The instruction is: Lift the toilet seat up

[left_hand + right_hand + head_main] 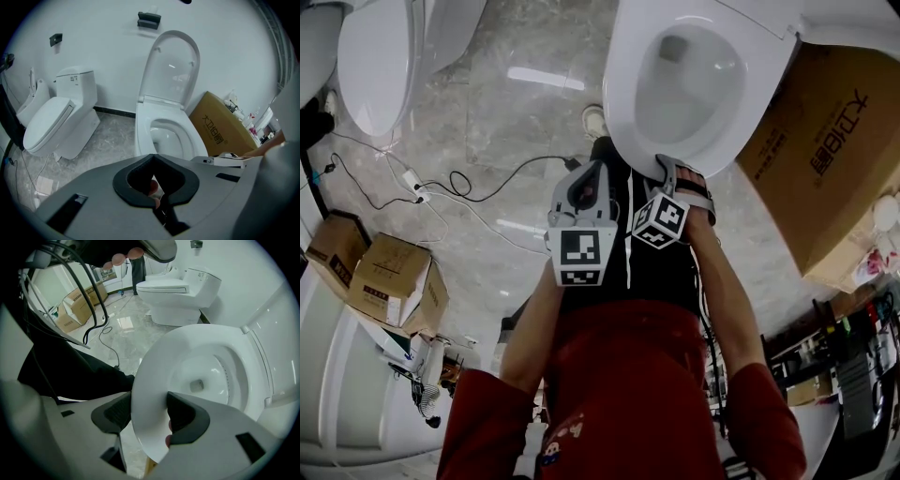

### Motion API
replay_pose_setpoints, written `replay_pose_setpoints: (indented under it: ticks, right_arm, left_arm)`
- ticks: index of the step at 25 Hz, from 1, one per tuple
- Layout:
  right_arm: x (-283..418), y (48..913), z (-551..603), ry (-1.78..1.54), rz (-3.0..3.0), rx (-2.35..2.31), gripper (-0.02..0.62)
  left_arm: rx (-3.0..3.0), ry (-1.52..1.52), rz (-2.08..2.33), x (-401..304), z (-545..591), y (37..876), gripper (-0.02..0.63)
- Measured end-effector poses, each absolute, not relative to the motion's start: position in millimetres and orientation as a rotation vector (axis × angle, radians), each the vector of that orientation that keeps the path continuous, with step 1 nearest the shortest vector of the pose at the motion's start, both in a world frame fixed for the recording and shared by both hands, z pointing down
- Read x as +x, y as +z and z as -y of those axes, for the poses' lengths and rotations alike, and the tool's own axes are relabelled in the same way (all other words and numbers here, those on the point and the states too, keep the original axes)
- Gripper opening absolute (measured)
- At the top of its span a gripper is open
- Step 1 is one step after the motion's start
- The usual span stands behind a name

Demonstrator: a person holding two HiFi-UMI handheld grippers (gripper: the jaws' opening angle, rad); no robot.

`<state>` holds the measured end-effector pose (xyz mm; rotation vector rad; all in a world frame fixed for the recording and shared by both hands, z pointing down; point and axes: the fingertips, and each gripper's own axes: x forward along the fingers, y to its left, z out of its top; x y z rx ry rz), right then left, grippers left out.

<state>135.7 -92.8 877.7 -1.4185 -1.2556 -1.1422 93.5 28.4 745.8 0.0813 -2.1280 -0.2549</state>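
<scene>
A white toilet stands ahead with its lid (pixel 173 65) raised against the wall. The white seat ring (pixel 623 84) lies over the bowl (pixel 206 376). My right gripper (pixel 666 173) is shut on the seat's front edge (pixel 150 380): one dark pad sits under the rim and the other inside the ring. In the right gripper view, the right gripper (pixel 147 413) has the seat rim filling the gap between its pads. My left gripper (pixel 581 202) hangs back from the toilet, shut and holding nothing. In its own view, the left gripper (pixel 152 157) has its tips touching.
A second toilet (pixel 375 56) with closed lid stands to the left. A large cardboard box (pixel 834 141) leans right of the bowl. Small boxes (pixel 389 281) and cables (pixel 441 187) lie on the marble floor at left. The person's shoe (pixel 593 120) is by the bowl's base.
</scene>
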Motion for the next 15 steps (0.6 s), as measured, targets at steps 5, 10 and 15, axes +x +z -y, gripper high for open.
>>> replay_pose_setpoints:
  ticks: [5, 10, 15]
  right_arm:
    - [134, 863, 93, -1.129, 1.251, -1.425, 0.222]
    - [132, 844, 92, -1.115, 1.242, -1.437, 0.222]
    - [130, 830, 92, -1.116, 1.235, -1.441, 0.222]
  left_arm:
    - [0.084, -0.245, 2.147, 87, -29, 736, 0.009]
    - [0.088, -0.24, 2.164, 84, -29, 726, 0.009]
    - [0.088, -0.234, 2.192, 78, -29, 715, 0.009]
